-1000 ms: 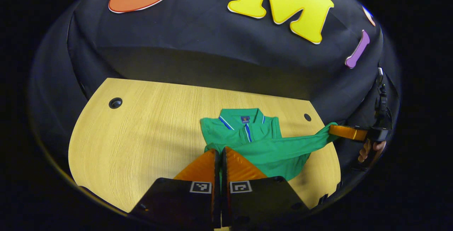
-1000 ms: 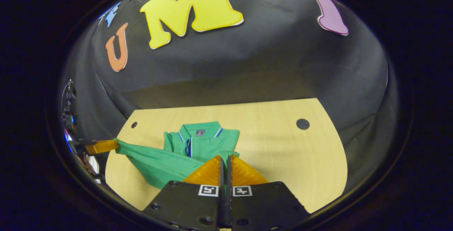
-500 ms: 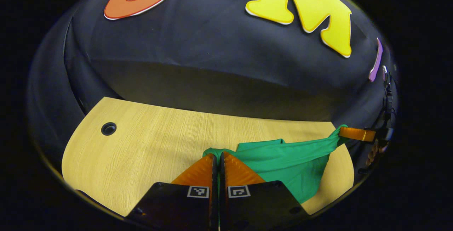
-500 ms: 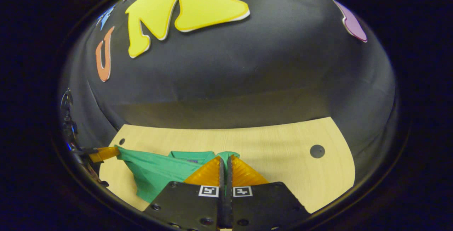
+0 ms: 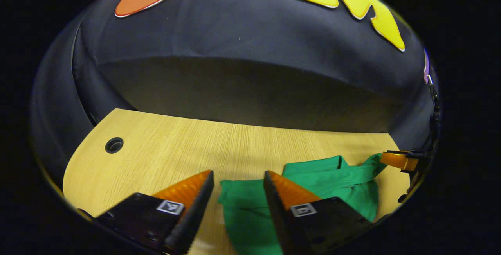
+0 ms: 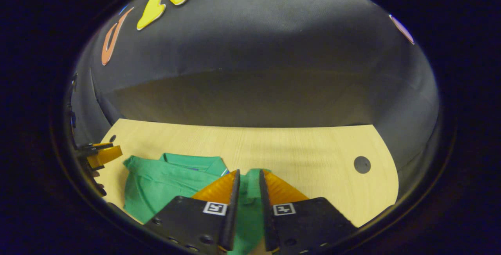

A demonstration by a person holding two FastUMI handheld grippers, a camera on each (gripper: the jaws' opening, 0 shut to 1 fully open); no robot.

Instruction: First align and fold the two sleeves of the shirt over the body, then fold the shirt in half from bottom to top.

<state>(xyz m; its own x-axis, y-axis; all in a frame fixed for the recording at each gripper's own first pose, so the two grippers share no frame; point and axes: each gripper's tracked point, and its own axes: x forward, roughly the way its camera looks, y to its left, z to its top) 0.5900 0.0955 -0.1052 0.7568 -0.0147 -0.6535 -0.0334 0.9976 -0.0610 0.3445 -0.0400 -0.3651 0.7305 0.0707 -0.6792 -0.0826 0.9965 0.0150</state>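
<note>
A green shirt (image 5: 250,208) lies folded on the desk (image 5: 164,149). Both grippers, left (image 5: 238,178) and right (image 6: 249,176), have fingers parted, holding nothing. The bottom-to-top fold looks finished; next, withdraw clear.

Surface (image 5: 164,145): bare wood across its far half up to the wall cloth (image 5: 235,87), which closes off the back. One round cable hole (image 5: 114,145) near the far left corner, another (image 6: 362,164) near the far right corner. Only obstacle lying on the surface is the folded green shirt (image 5: 332,176), low and bunched, at the near edge. Left tool (image 5: 238,178) fingers spread wide, shirt edge in the gap. Right tool (image 6: 248,176) fingers slightly parted over cloth. Open passage left and right of the shirt.
</note>
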